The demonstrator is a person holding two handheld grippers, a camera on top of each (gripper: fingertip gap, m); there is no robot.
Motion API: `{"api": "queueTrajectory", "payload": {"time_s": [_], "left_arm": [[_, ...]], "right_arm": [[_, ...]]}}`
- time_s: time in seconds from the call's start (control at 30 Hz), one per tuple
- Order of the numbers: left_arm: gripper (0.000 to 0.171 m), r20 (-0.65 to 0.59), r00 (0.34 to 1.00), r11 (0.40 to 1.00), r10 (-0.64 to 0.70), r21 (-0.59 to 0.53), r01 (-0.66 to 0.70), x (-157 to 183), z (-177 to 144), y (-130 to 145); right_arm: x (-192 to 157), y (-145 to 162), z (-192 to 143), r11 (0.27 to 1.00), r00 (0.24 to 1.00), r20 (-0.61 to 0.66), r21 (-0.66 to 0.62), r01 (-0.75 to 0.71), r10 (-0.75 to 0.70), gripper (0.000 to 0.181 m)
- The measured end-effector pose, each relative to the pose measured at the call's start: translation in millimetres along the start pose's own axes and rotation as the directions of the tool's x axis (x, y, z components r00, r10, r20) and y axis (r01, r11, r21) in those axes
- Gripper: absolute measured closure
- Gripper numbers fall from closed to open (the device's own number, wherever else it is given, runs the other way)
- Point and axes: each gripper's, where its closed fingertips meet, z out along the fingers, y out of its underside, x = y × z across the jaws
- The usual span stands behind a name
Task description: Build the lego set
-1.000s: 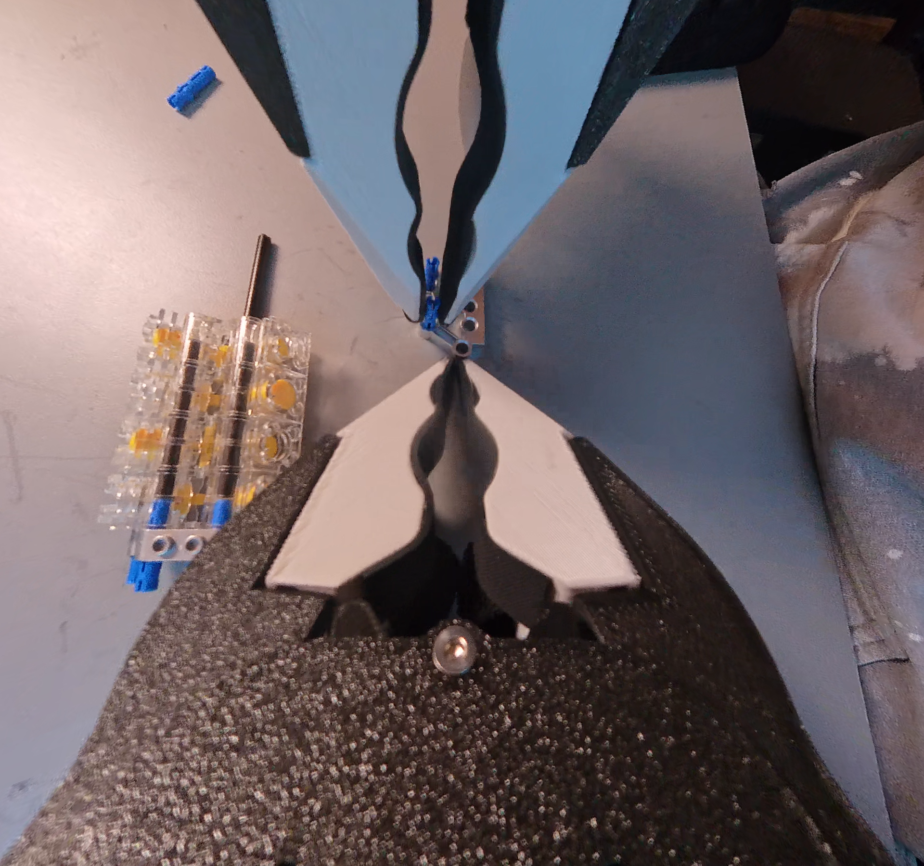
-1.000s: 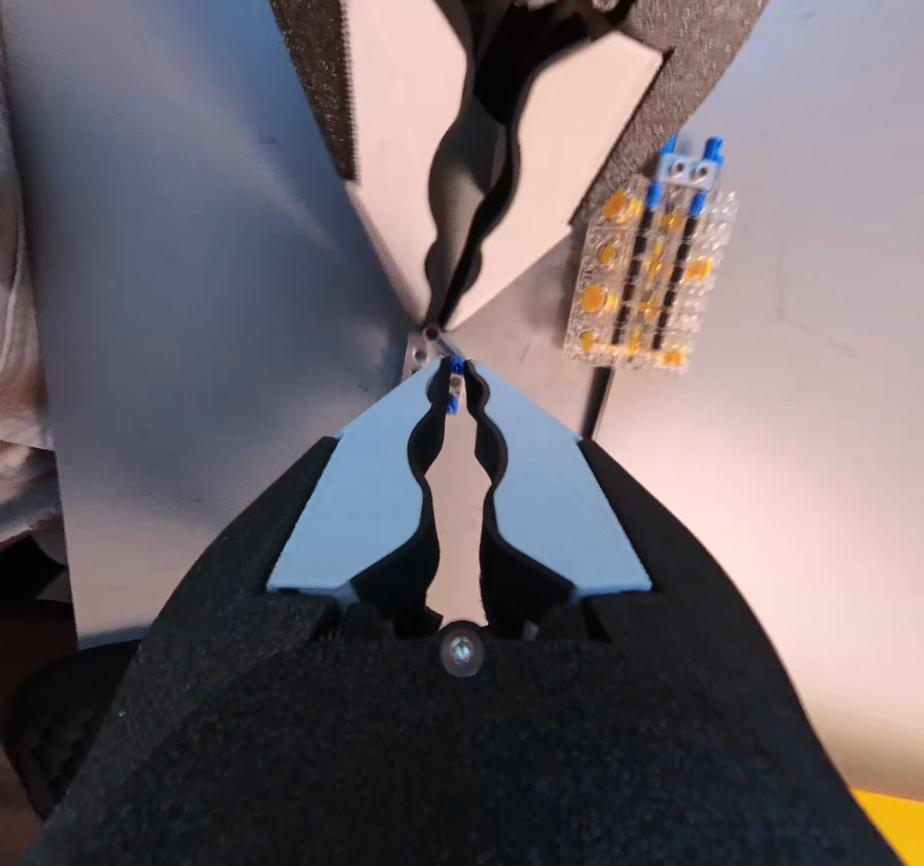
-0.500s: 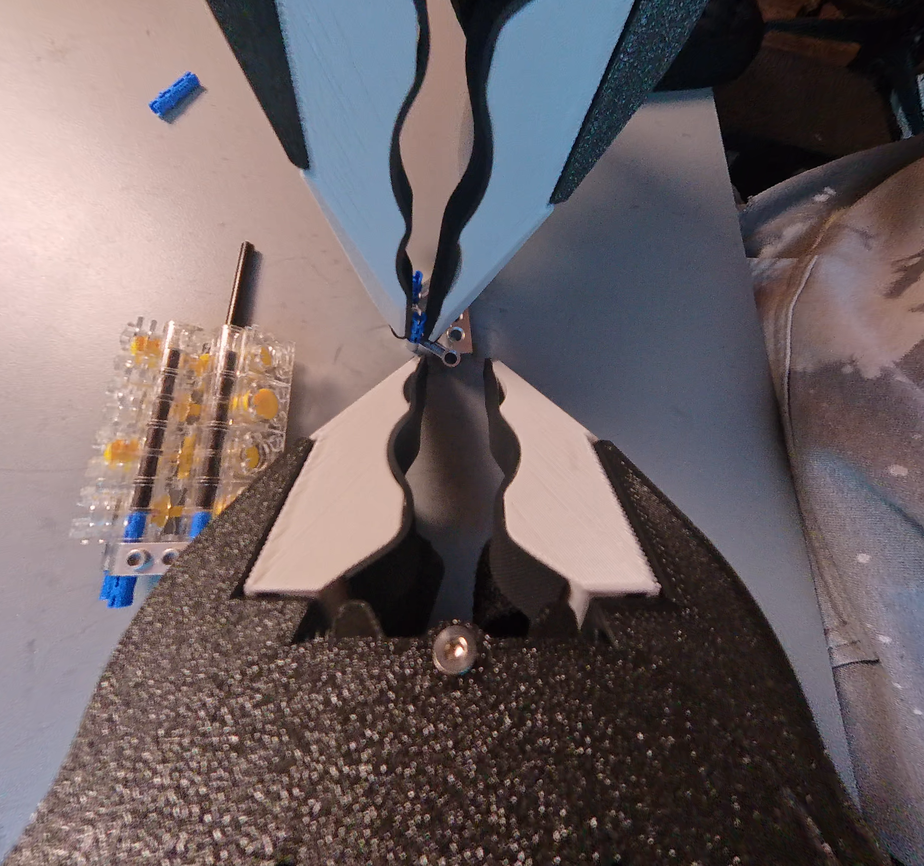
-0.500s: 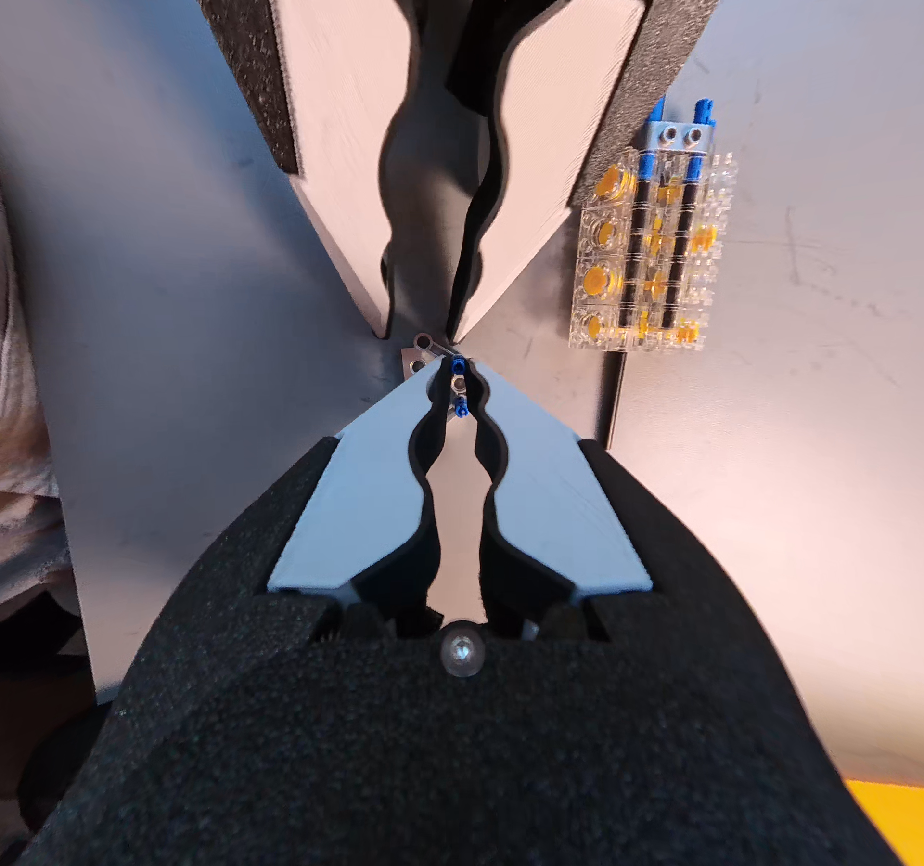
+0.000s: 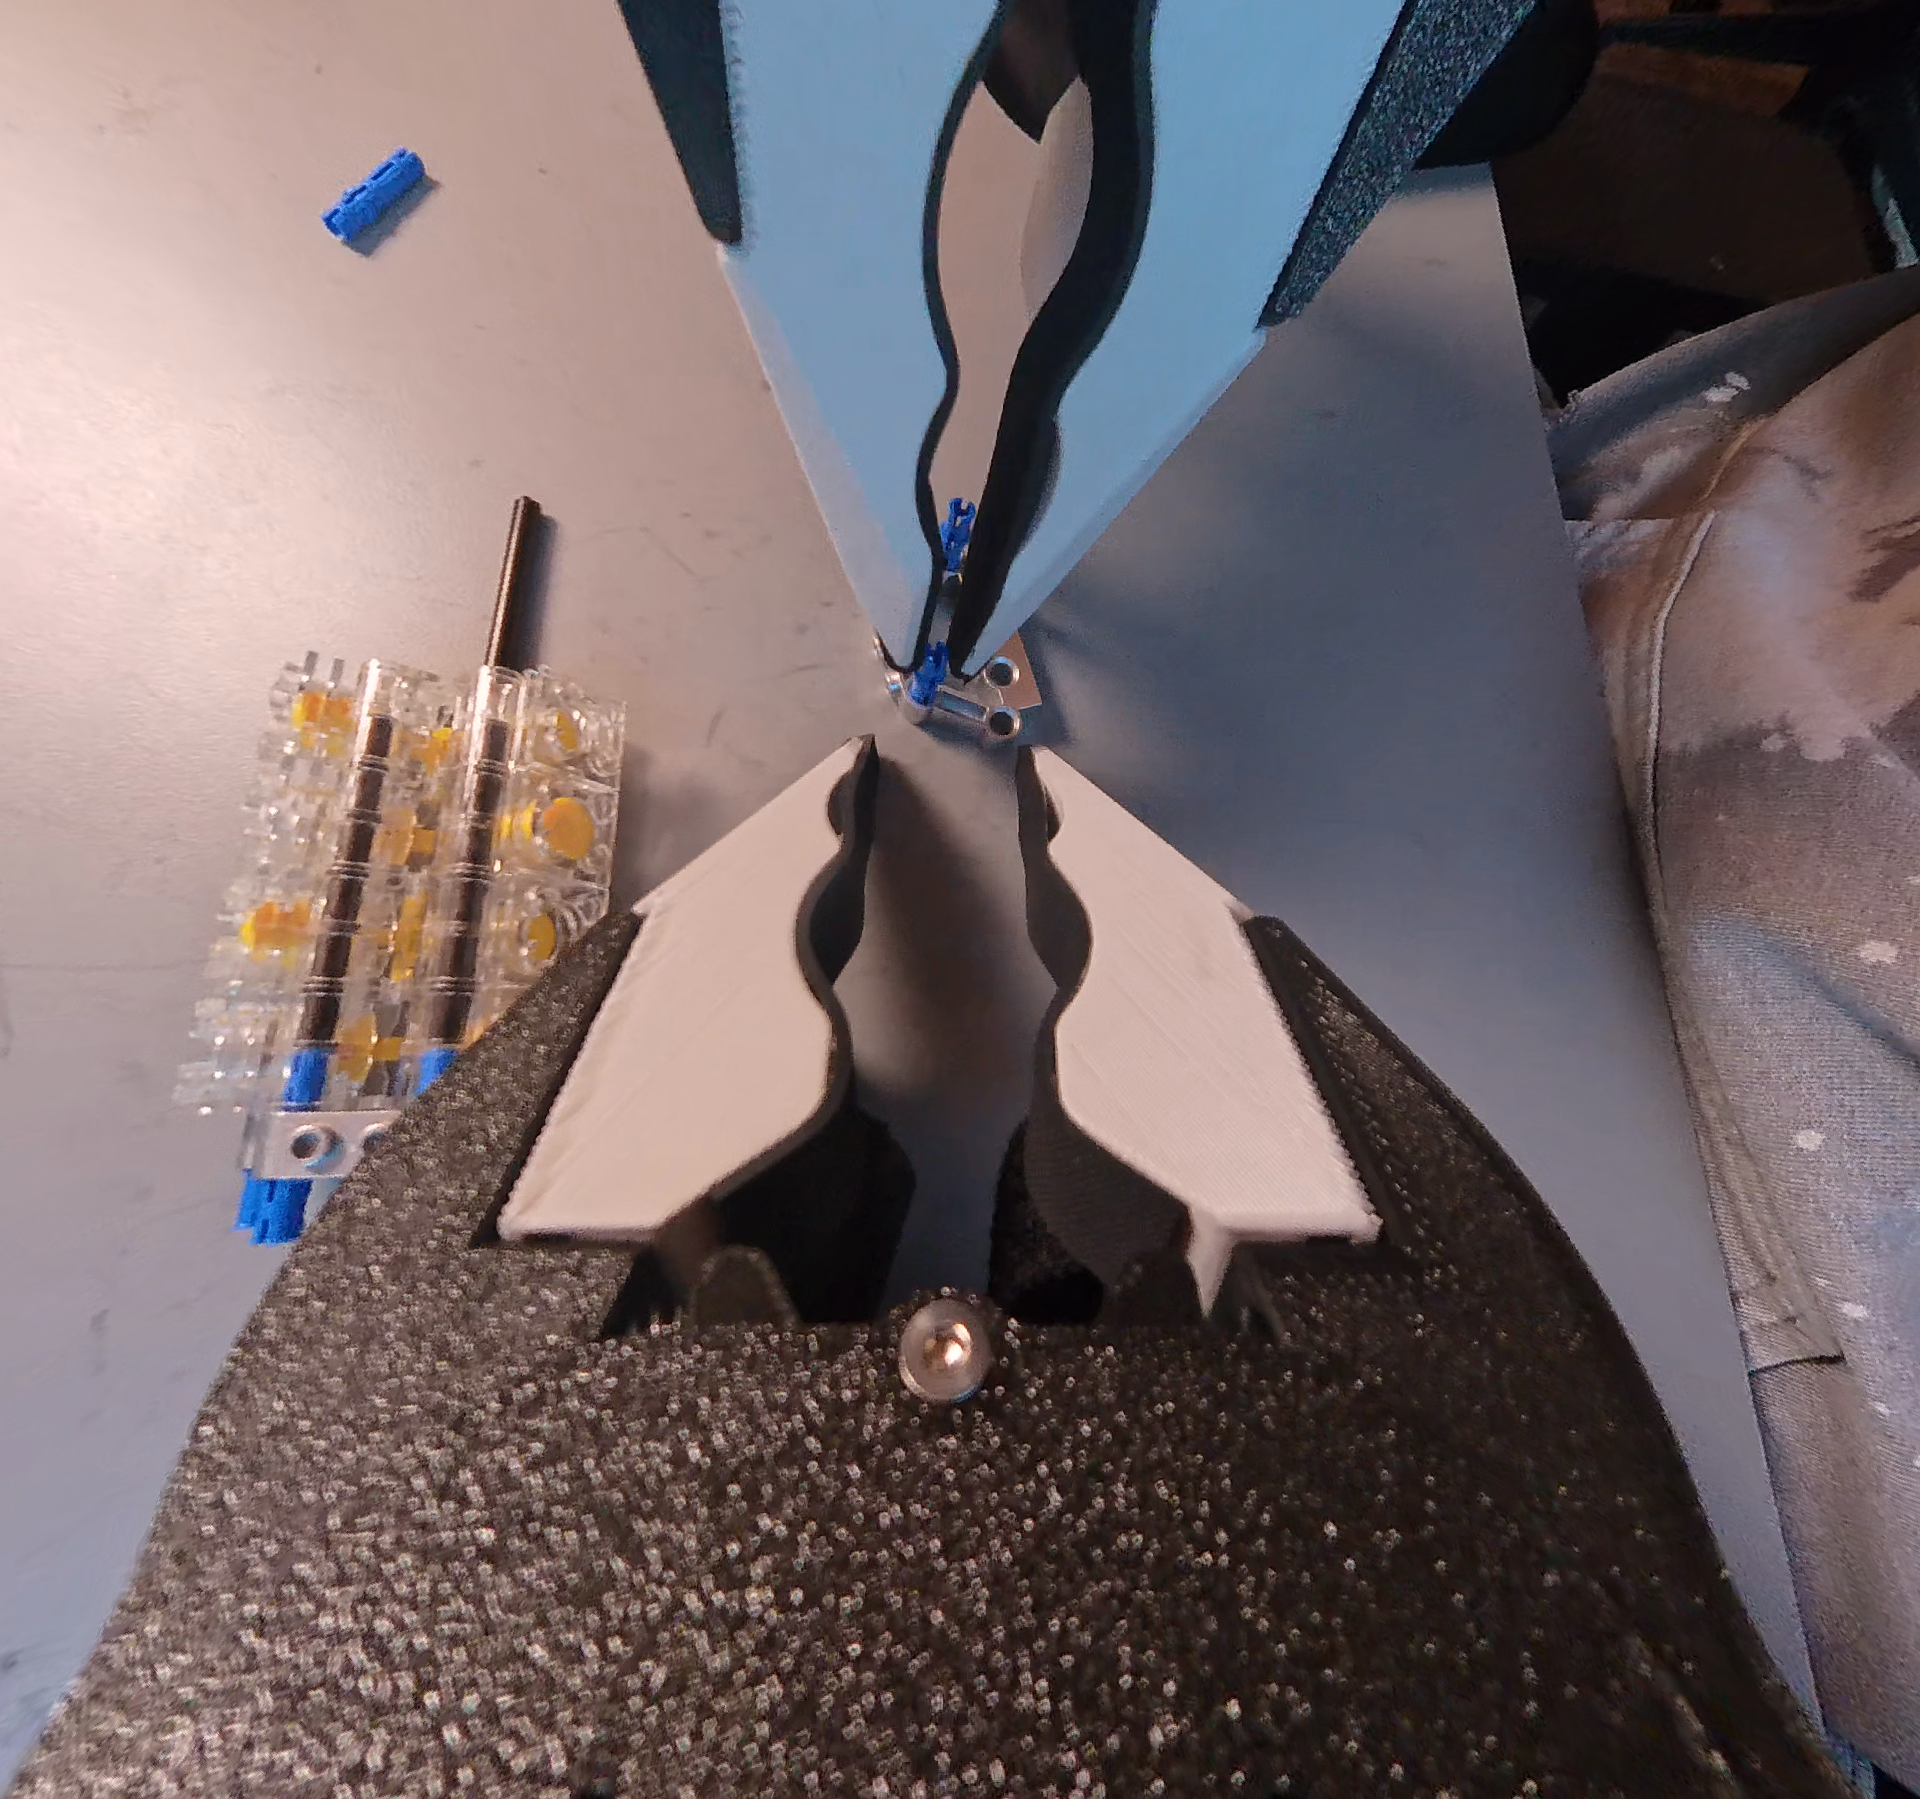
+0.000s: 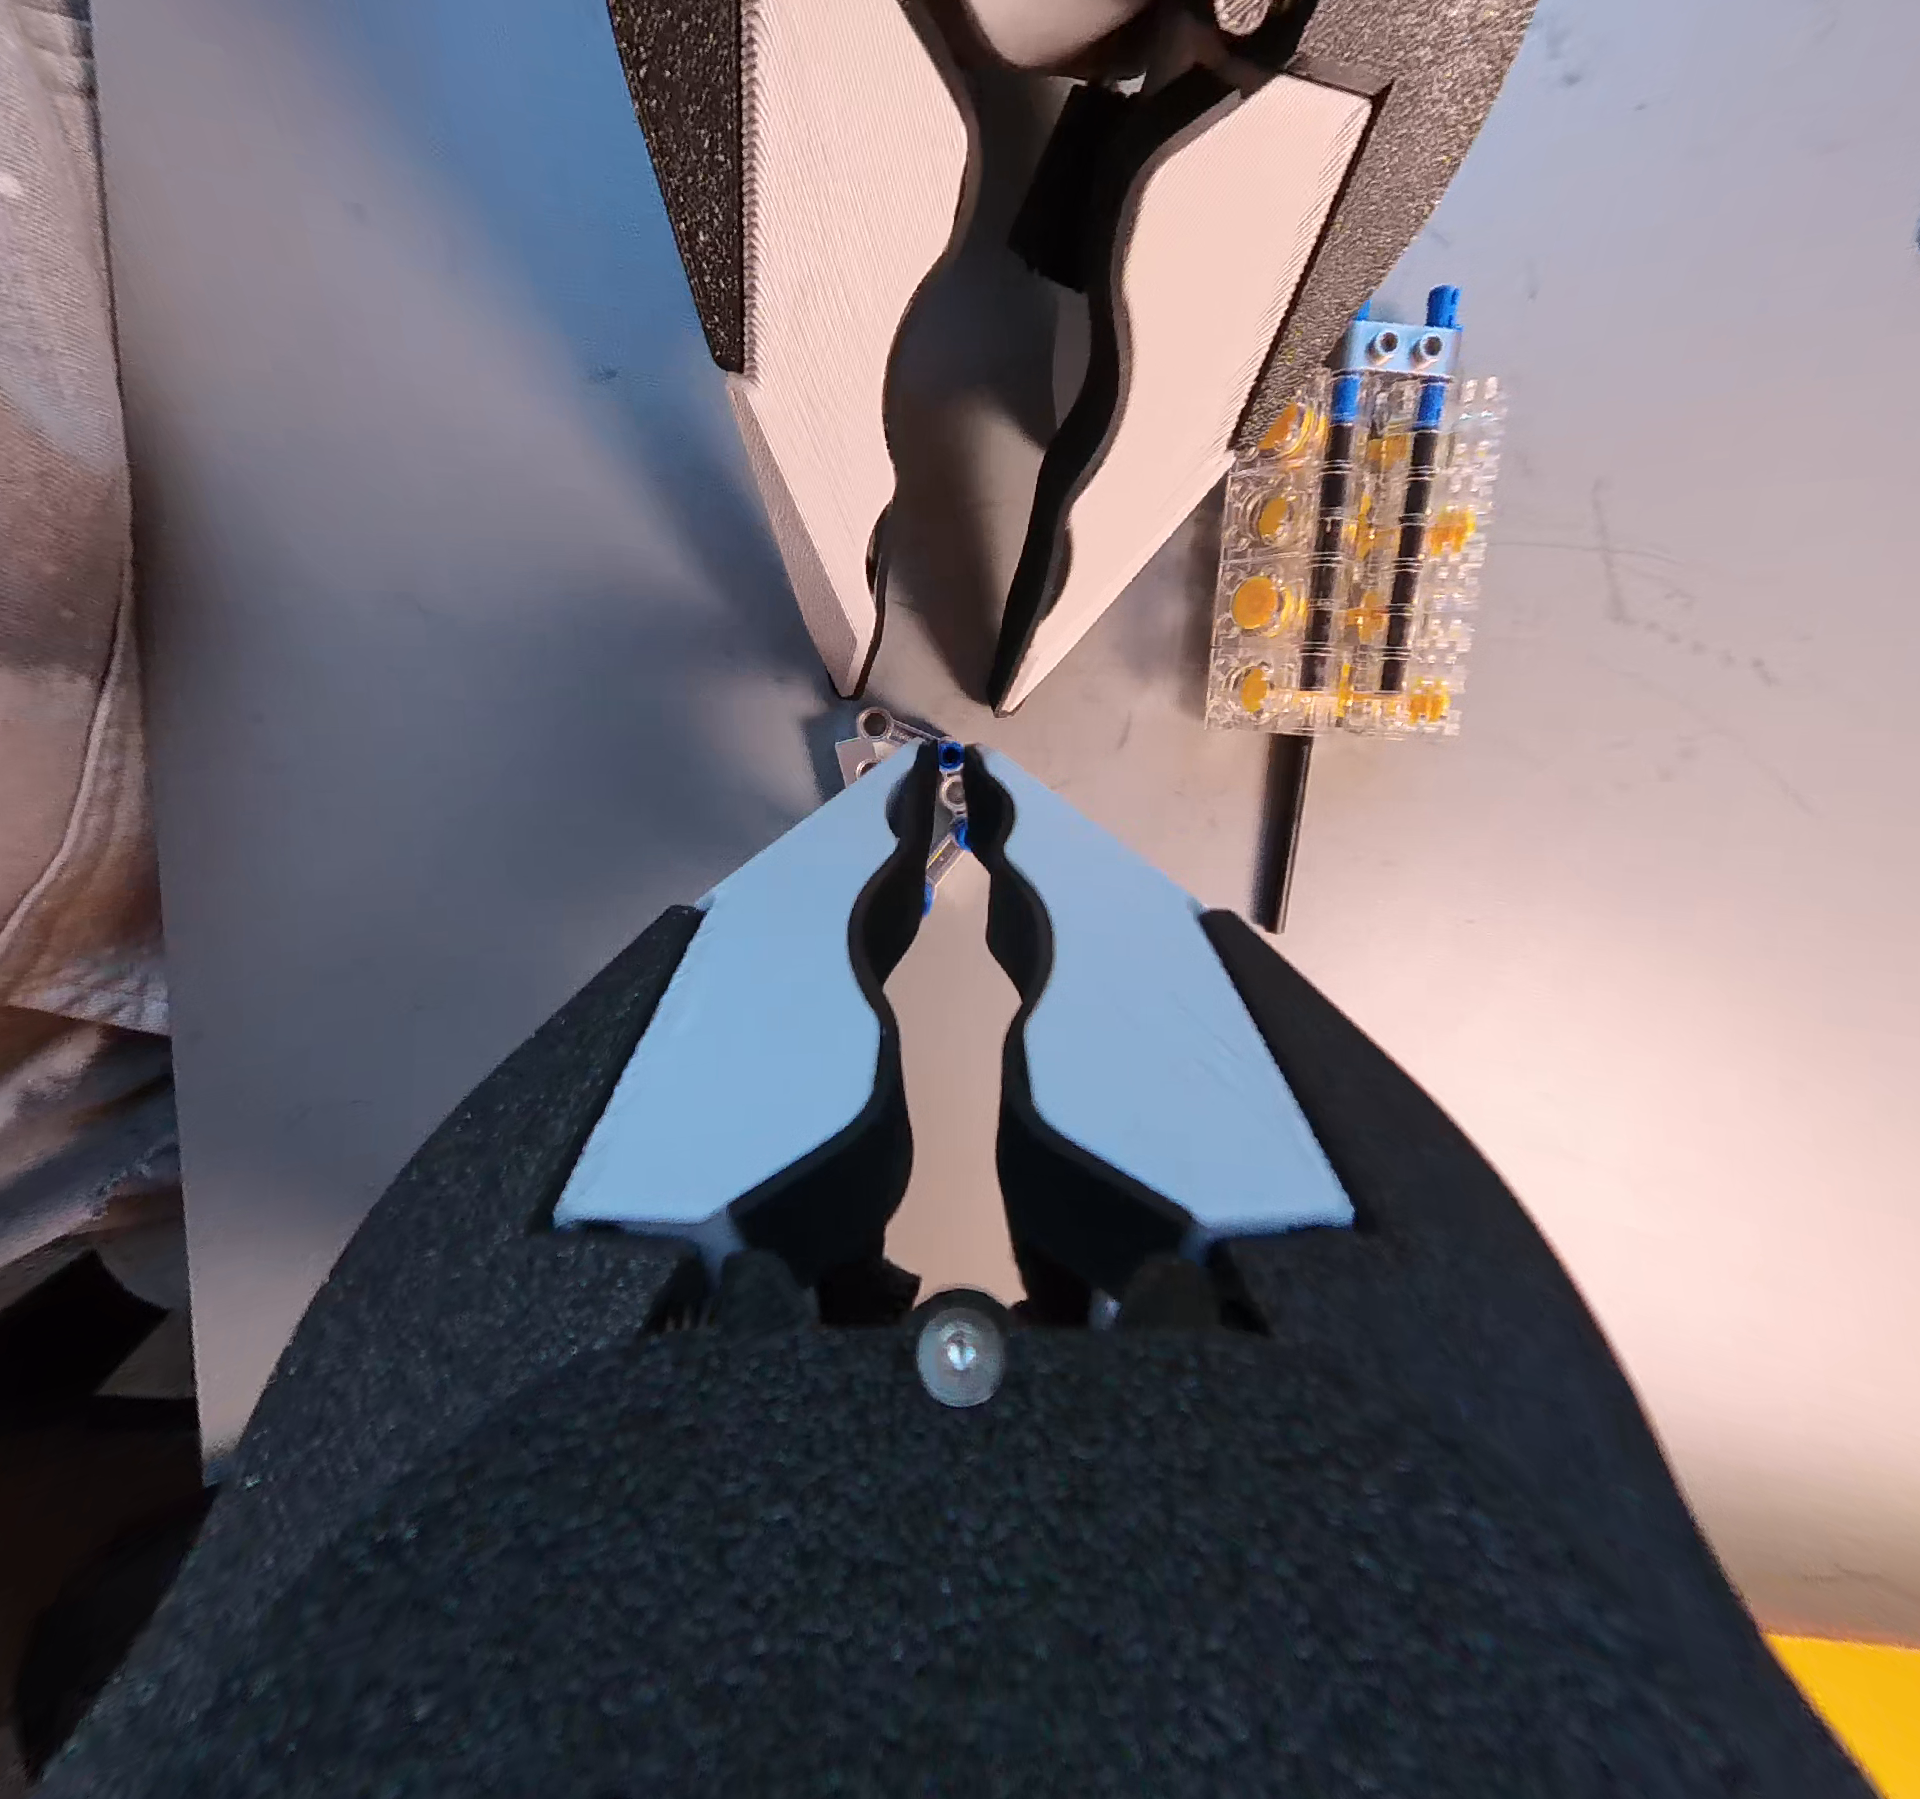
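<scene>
Right tongs (image 6: 943, 757): clamped on the small grey beam (image 6: 871, 733) with blue pins — keep that grip steady.
Left tongs (image 5: 943, 757): apart, just short of the beam — retreat straight.

The left gripper (image 5: 945, 757) points forward over the grey table (image 5: 312, 502) with its pale grey fingers (image 5: 727, 1001) spread apart, a clear gap between the tips and nothing between them. Its tips sit just short of the right gripper's tips, close but apart. The right gripper (image 6: 943, 750) faces it head-on, tip to tip, its light blue fingers (image 6: 769, 1001) drawn together so that only a narrow slit shows at the tips. They are clamped on a small grey beam piece with blue pins (image 6: 940, 793), which juts out to the left of the tips. Both grippers hang low, near the table.
</scene>
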Motion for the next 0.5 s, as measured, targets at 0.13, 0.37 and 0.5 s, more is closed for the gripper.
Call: {"api": "queueTrajectory", "payload": {"time_s": [0.13,0.37,0.5], "left_arm": [[0.145,-0.004,1.000,1.000,0.000,0.000,0.000,0.5,0.0,0.1],[0.144,-0.004,1.000,1.000,0.016,-0.005,-0.016,2.7,0.8,0.1],[0.143,-0.016,1.000,1.000,0.024,-0.020,-0.024,5.2,-1.1,2.0]], "right_arm": [[-1.5,-1.0,0.9,1.000,1.000,0.009,-0.010,0.019,-0.019,0.179],[-3.0,-0.4,4.1,0.998,0.999,0.018,-0.041,0.052,-0.051,0.180],[-4.4,-7.1,5.5,0.998,0.998,-0.012,0.035,0.058,-0.058,0.178]]}}
